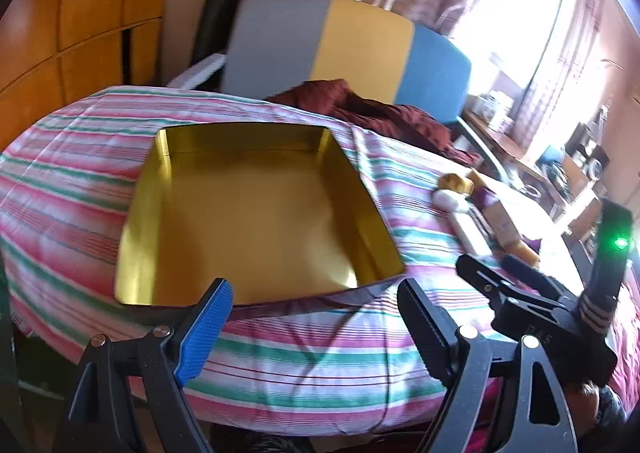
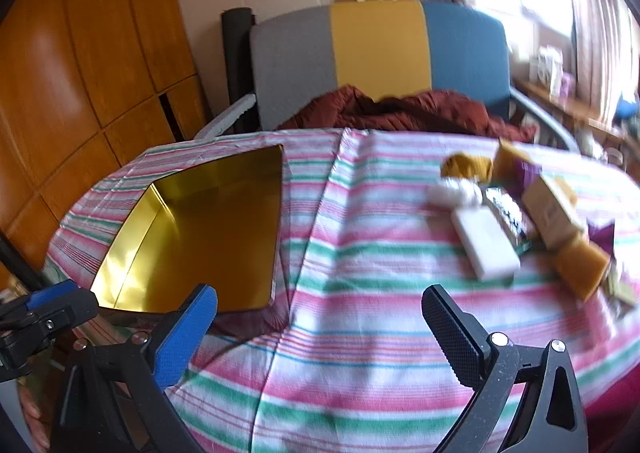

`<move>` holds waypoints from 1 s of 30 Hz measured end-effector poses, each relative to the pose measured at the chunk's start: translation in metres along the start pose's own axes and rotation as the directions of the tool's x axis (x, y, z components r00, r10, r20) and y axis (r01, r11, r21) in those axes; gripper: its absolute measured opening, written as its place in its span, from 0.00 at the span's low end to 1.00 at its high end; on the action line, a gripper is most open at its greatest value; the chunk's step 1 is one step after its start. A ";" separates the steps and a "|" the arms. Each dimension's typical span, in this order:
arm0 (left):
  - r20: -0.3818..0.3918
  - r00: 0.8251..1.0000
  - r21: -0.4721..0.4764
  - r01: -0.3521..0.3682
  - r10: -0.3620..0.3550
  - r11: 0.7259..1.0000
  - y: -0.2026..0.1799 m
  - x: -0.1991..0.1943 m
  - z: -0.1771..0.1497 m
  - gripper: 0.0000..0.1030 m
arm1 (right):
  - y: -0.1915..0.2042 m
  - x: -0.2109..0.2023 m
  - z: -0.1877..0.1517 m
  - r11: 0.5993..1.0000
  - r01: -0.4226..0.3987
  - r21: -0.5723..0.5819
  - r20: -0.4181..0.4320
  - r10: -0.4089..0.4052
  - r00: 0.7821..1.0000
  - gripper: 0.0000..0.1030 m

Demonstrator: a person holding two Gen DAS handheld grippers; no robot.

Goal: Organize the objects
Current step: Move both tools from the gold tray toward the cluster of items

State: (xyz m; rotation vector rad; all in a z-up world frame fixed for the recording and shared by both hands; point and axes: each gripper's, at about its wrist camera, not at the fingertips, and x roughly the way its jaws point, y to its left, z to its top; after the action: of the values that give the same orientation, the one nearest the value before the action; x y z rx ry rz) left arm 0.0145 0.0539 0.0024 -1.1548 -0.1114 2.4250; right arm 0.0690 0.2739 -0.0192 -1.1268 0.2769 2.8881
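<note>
Both grippers are spread wide with nothing in them: left gripper (image 1: pixel 316 317) sits just off the near edge of the gold tin (image 1: pixel 256 213), right gripper (image 2: pixel 320 333) hovers over the striped cloth (image 2: pixel 360 273). The blurry pile of small boxes (image 2: pixel 520 221) lies toward the surface's right edge, well apart from the tin.

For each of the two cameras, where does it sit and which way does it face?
Left wrist: on the left gripper, facing the gold tin straight ahead; its open fingers show, with the right gripper at right.
Right wrist: on the right gripper, facing the striped cloth and small items; the left gripper shows at left.
Shared: tin, cloth, items, chair.
</note>
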 end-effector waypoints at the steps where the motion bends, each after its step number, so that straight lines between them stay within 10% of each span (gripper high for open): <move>1: -0.003 1.000 0.006 0.015 -0.015 1.000 -0.004 0.001 0.001 0.83 | -0.006 0.000 -0.002 1.000 -0.005 0.015 -0.015 0.005 1.000 1.00; 12: -0.072 0.986 0.158 0.163 -0.153 0.974 -0.064 0.026 0.016 0.96 | -0.062 -0.010 -0.009 0.997 0.075 0.024 -0.053 -0.073 0.996 1.00; 30: -0.210 0.970 0.341 0.190 -0.122 0.921 -0.196 0.135 0.045 0.81 | -0.212 -0.063 0.030 0.928 0.308 0.211 -0.034 -0.308 0.951 1.00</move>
State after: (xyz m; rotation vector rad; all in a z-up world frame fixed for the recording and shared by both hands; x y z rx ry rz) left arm -0.0226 0.2921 -0.0144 -1.1439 0.2784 2.0735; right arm 0.1144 0.4898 0.0122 -1.0289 0.3639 2.5153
